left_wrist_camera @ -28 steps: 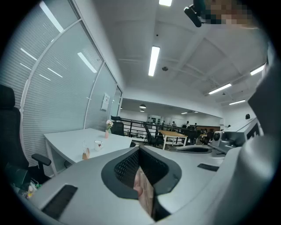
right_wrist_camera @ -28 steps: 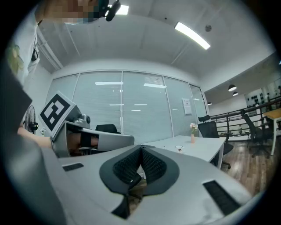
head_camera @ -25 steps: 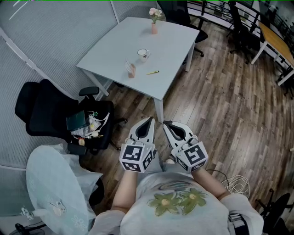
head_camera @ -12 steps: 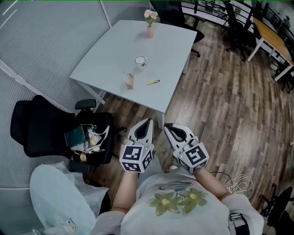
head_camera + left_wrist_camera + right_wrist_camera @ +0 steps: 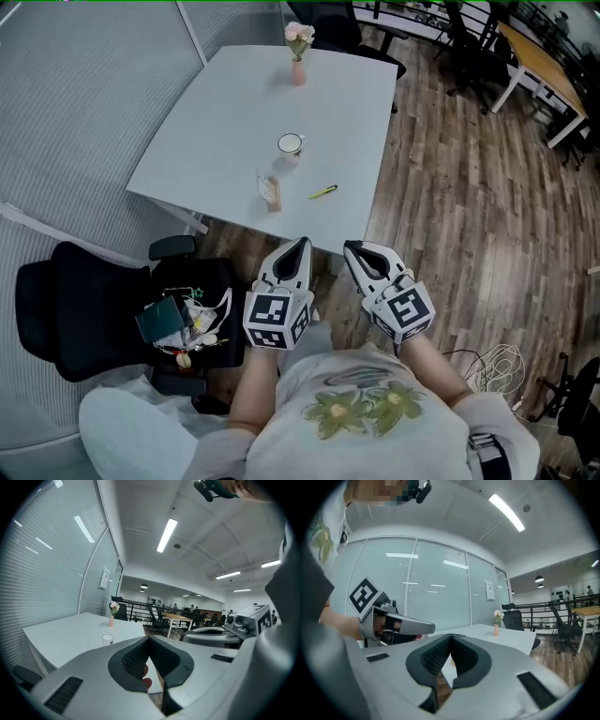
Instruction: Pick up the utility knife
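The utility knife (image 5: 324, 191), slim and yellow, lies near the front right edge of the white table (image 5: 234, 112). My left gripper (image 5: 302, 244) and right gripper (image 5: 352, 247) hover side by side over the wooden floor, just short of the table's near edge. Both point toward it, shut and holding nothing. In the left gripper view the left gripper (image 5: 149, 637) has its jaws touching at the tips, and the right gripper (image 5: 220, 632) shows beside it. In the right gripper view the right gripper (image 5: 451, 635) is likewise shut, with the left gripper (image 5: 396, 623) to its left. The knife is hidden in both gripper views.
On the table stand a white mug (image 5: 291, 144), a small brown holder (image 5: 271, 192) and a pink vase with flowers (image 5: 298, 56). A black office chair (image 5: 103, 300) loaded with clutter sits left of me. White cables (image 5: 492, 367) lie on the floor at right.
Both grippers have advanced toward the table, still side by side and shut. The table and knife now lie nearer in the head view, and the black chair has slid lower left.
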The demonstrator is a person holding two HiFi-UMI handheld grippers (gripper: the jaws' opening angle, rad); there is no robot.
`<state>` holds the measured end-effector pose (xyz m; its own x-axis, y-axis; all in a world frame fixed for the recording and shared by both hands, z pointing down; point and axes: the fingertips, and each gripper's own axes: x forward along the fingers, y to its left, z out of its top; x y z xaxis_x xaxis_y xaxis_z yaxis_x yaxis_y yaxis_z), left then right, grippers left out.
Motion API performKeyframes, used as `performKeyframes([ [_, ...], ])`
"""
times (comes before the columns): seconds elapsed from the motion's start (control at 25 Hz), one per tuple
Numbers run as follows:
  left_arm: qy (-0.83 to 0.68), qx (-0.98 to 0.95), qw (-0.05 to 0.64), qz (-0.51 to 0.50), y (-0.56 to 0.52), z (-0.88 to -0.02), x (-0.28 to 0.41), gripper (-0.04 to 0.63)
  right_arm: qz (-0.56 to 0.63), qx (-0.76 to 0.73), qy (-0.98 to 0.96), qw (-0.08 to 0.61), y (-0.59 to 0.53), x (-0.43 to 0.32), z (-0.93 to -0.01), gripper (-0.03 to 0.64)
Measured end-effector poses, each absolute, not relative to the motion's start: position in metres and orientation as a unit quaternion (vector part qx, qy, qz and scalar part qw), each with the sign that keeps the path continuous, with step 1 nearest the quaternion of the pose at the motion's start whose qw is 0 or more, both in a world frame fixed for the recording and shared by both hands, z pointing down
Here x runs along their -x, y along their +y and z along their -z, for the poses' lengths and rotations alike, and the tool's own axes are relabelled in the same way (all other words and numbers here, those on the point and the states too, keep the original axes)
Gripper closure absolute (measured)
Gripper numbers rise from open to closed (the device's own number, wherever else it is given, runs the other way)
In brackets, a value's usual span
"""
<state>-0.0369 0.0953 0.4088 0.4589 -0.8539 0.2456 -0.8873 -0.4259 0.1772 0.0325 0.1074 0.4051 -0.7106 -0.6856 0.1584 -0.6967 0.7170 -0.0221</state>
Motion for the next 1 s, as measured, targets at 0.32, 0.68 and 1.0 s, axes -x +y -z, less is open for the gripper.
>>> performKeyframes([
  [0.32, -0.487, -0.859, 0.147, -0.059, 0.056, -0.418, 0.085, 0.594, -0.015, -0.417, -0.906, 0.062, 0.059, 0.001, -0.400, 0.611],
  [0.68, -0.460, -0.873, 0.146, -0.065, 0.030, -0.426, 0.085, 0.594, 0.007, -0.429, -0.900, 0.074, 0.039, 0.006, -0.398, 0.575],
  [1.0, -0.461, -0.873, 0.145, -0.070, -0.002, -0.427, 0.078, 0.594, 0.025, -0.408, -0.909, 0.080, 0.005, 0.005, -0.396, 0.485],
])
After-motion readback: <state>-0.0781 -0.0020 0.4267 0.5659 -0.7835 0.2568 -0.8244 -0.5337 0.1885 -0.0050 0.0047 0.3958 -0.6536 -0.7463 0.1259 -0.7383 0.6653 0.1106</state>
